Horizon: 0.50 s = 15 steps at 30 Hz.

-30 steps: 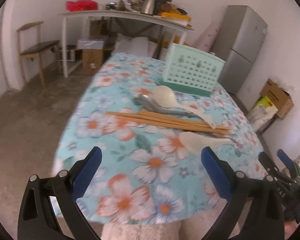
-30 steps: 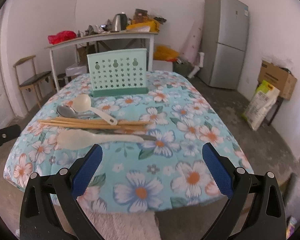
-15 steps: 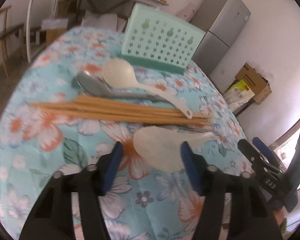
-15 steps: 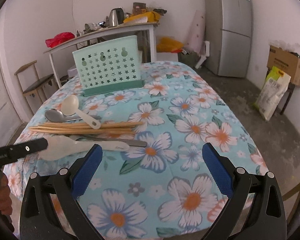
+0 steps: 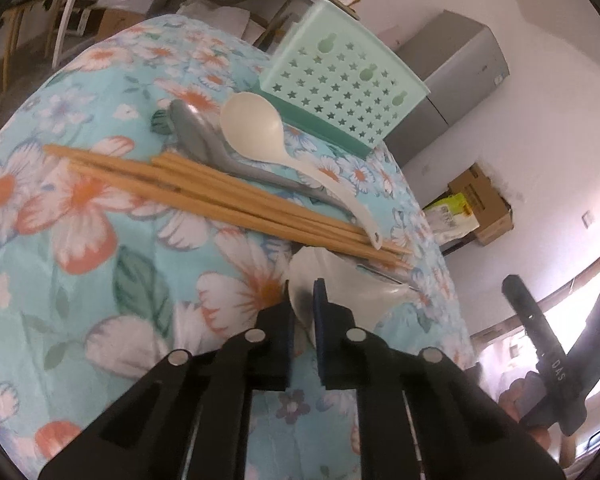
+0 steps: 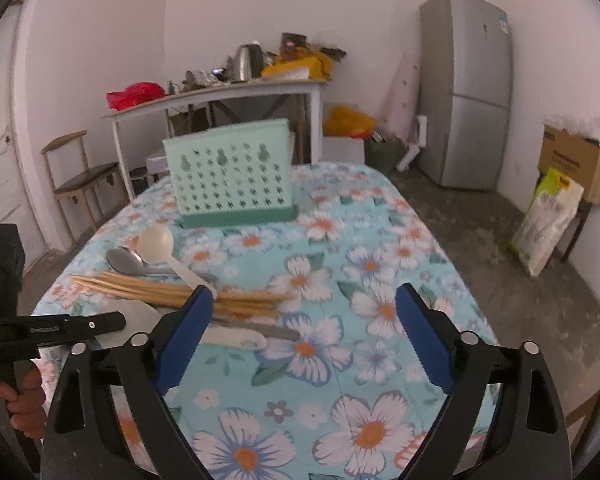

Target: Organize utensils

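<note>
Translucent white plastic fills the narrow gap between the blue pads of the left gripper (image 5: 302, 304): its jaws have just been closing and now pinch the broad blade of the rice paddle (image 5: 340, 284), which lies on the flowered tablecloth (image 5: 100, 216) at the near end of the utensil pile. The paddle's handle runs off to the right in the right wrist view, just under the tips of the wooden chopsticks (image 5: 220, 192). Beyond the chopsticks a metal spoon (image 5: 196, 136) and a white ladle (image 5: 260, 132) lie side by side, bowls toward the mint green utensil holder (image 5: 340, 96), which stands upright farther back on the table with star-shaped holes in its wall. The right gripper (image 6: 304, 332) hangs above the cloth with its jaws spread wide and nothing between them, though they have just been narrowing slightly; its left pad overlaps the chopsticks in view. A hand (image 6: 24, 396) grips the left tool's handle
</note>
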Available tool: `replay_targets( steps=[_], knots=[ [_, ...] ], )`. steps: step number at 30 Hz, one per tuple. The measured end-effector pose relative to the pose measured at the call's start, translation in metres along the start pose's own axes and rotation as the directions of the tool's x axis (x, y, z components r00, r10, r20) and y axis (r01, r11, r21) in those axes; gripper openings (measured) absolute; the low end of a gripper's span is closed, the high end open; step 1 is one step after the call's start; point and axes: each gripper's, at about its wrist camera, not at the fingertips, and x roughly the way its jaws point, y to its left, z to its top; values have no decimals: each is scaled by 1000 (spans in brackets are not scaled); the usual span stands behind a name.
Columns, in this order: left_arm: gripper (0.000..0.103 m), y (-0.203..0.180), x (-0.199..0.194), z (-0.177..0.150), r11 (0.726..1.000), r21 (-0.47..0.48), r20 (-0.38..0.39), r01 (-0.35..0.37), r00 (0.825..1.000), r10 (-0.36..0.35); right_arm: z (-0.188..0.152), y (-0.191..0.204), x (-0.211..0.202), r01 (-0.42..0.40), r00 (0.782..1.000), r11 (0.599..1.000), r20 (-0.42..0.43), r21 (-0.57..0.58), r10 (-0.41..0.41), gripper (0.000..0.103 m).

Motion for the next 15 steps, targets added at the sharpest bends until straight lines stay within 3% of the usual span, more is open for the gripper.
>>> replay_targets(
  steps=[4, 7, 9, 11, 12, 13, 15],
  knots=[
    [7, 12, -24, -4, 999, -38, 14, -20, 1000, 20, 28, 18, 1, -89, 996, 994, 10, -64, 89, 69],
    [7, 26, -42, -9, 997, -61, 27, -49, 998, 50, 51, 38, 15, -237, 971, 968, -42, -76, 235, 63],
    [7, 37, -56, -15, 995, -82, 38, -64, 997, 68, 62, 55, 31, -341, 937, 937, -115, -79, 331, 59],
    [7, 45, -64, -19, 993, -100, 45, -69, 996, 73, 71, 80, 58, -446, 878, 892, -230, -69, 421, 52],
    [7, 49, -67, -21, 992, -111, 46, -64, 996, 70, 73, 90, 68, -475, 856, 878, -267, -63, 443, 52],
    [7, 52, -69, -23, 991, -120, 49, -59, 997, 66, 75, 106, 85, -512, 820, 857, -327, -55, 469, 51],
    [7, 54, -70, -25, 991, -120, 55, -56, 996, 63, 75, 131, 107, -542, 783, 839, -399, -60, 477, 48]
  ],
)
